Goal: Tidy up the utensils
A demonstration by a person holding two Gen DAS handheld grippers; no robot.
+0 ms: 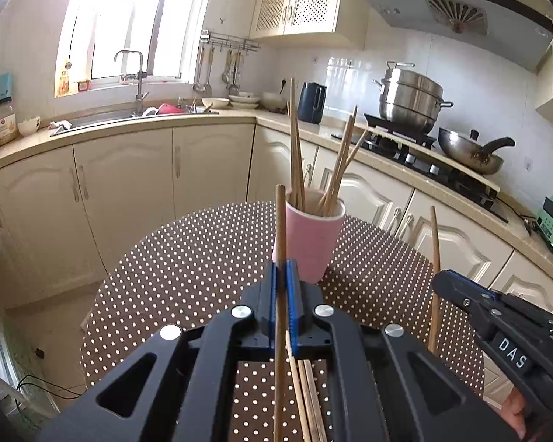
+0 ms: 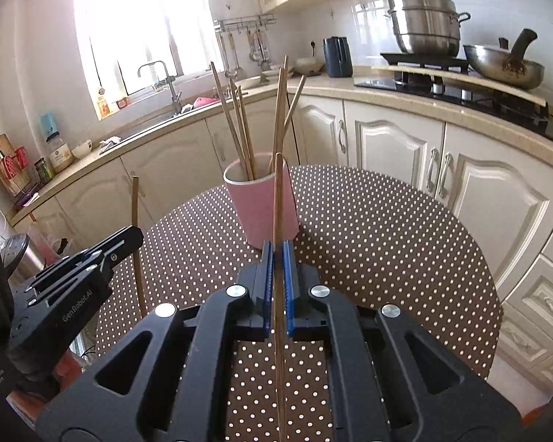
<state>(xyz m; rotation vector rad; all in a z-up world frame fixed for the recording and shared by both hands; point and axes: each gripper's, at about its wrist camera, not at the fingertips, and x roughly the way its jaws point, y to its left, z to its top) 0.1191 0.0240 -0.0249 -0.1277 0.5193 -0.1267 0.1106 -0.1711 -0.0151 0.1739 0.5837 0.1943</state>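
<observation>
A round surface point(image 1: 188, 265) covered in a brown cloth with white dots is seen in both wrist views, with a pink cup point(image 1: 309, 239) standing near its far edge. Several wooden chopsticks point(image 1: 341, 162) are held upright in the cup, leaning apart toward its rim.

The left gripper point(image 1: 281, 276) is seen with its blue-padded jaws closed on a single chopstick point(image 1: 281, 228), which is held nearly upright, its upper end rising in front of the cup's left side. Below the jaws, more loose chopsticks point(image 1: 308, 397) are seen lying on the near part of the surface.

The right gripper point(image 2: 278, 258) is likewise clamped on another chopstick point(image 2: 278, 199), held upright just in front of the cup. In the left wrist view this gripper is seen at the right, a hand point(image 1: 516, 412) partly shown behind it.

Behind the surface, a kitchen counter point(image 1: 129, 125) is seen with a sink point(image 1: 103, 116) under a bright window, and a steamer pot point(image 1: 411, 97) and a wok point(image 1: 468, 151) on the stove to the right.
</observation>
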